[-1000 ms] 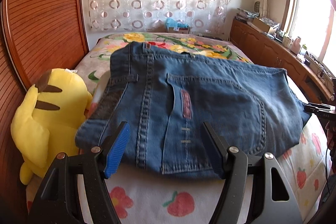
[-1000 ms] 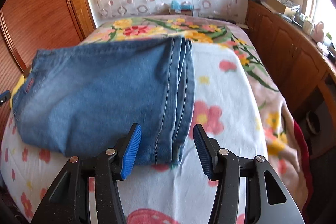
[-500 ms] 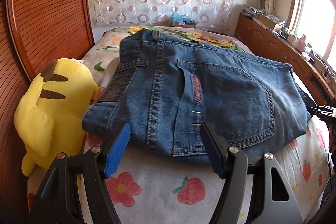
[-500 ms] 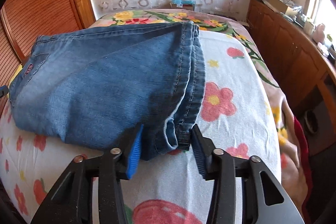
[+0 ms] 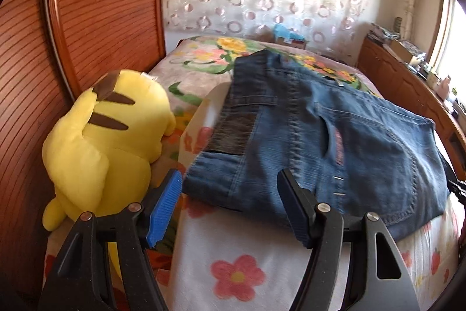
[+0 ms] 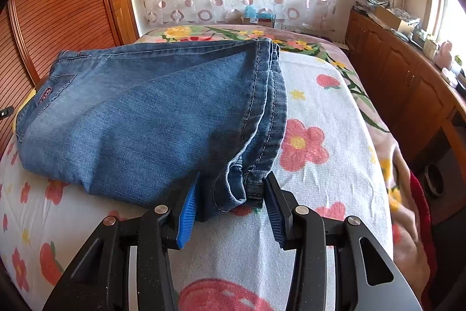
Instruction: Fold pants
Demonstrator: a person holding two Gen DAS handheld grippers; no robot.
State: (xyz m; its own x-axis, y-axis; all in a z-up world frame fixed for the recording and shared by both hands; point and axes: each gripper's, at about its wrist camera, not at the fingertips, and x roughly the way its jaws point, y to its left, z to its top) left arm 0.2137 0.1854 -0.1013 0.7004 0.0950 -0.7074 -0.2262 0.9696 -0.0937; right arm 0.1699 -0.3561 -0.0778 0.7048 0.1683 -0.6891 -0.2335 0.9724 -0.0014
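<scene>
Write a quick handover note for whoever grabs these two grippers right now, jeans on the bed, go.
Right gripper: closed on the bunched hem corner of the jeans, pads pressing the denim.
Left gripper: open, holding nothing, at the waistband corner with the near edge of the denim between its fingers.
Jeans: lying folded on the flowered blanket, waistband end by the yellow plush toy.
Done: legs already doubled into a short stack.
Left: probably close the left gripper on the waistband corner, then make the next fold and flatten it.
</scene>
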